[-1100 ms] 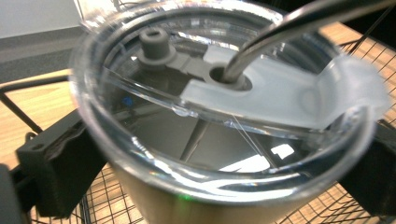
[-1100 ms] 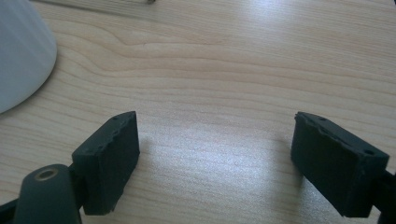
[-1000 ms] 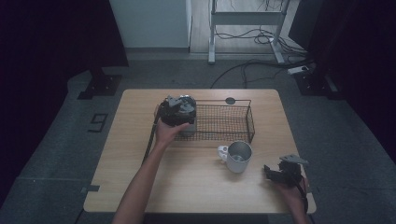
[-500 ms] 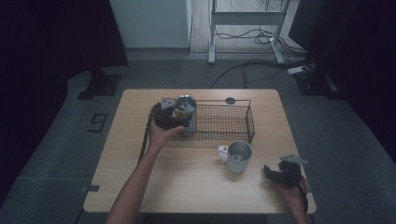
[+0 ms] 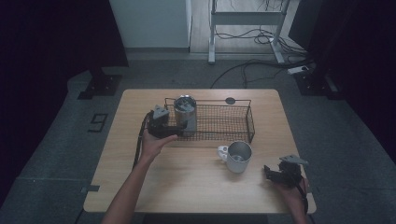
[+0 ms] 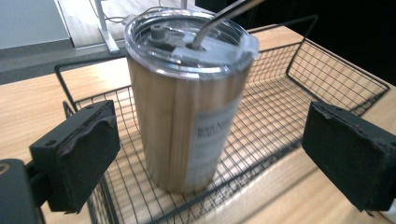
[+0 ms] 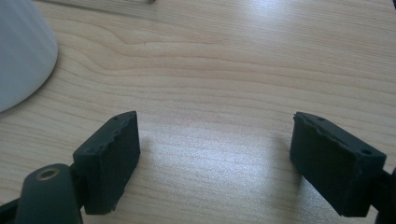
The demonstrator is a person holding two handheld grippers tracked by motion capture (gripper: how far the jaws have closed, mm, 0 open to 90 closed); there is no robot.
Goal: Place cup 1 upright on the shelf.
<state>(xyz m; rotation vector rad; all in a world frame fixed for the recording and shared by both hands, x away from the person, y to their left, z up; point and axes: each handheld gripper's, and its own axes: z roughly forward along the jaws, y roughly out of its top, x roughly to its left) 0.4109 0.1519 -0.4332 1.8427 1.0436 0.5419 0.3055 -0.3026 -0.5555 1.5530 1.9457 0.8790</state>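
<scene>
A steel tumbler (image 5: 185, 115) (image 6: 187, 121) with a clear lid and a straw stands upright in the left end of the black wire basket (image 5: 224, 123) (image 6: 327, 79). My left gripper (image 5: 179, 125) (image 6: 210, 158) is just left of it, open. Its jaws have just been closing a little, and the tumbler stands ahead of the pads (image 6: 79, 154), untouched. My right gripper (image 5: 271, 172) (image 7: 215, 154) rests low over the table's front right corner, open over bare wood. A white mug (image 5: 238, 156) (image 7: 18, 51) stands to its left.
The wooden table (image 5: 187, 182) has bare wood across its front and left. A small dark disc (image 5: 229, 100) lies behind the basket. The basket's right part holds nothing. Cables and a metal stand sit on the floor beyond the table.
My left gripper has drawn back to the left and toward the person, away from the tumbler, which stays upright in the basket. The right gripper and the mug have not moved.
</scene>
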